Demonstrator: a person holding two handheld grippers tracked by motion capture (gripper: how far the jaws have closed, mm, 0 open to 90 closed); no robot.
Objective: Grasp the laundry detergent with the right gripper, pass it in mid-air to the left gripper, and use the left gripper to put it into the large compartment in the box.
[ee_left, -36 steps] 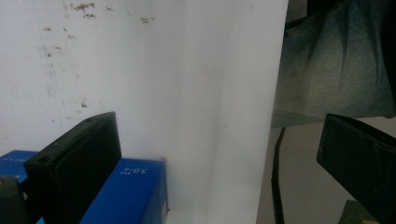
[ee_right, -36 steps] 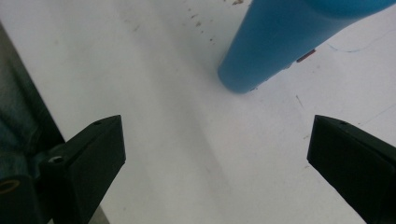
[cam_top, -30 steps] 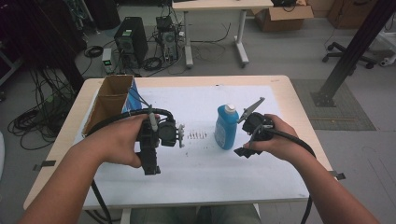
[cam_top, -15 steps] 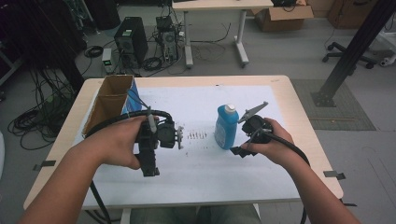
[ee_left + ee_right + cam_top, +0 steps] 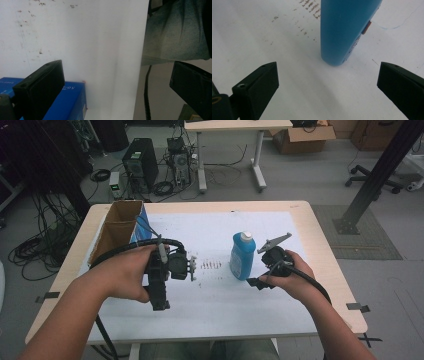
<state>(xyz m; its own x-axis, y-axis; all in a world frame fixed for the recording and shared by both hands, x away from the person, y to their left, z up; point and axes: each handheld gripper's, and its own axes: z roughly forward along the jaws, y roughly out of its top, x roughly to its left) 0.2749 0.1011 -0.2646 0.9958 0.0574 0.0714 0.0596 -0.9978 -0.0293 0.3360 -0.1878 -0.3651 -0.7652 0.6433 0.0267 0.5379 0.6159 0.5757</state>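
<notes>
Likely smooth, slippery and fairly light, the upright blue bottle (image 5: pixel 347 30) suits a mid-body grasp by the right gripper (image 5: pixel 329 82), whose jaws stand wide apart.

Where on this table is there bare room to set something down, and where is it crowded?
Free: the far strip beyond the bottle, and the near strip between the forearms. Crowded: the left edge by the box, and the middle, where the left gripper, right gripper and bottle sit.
</notes>
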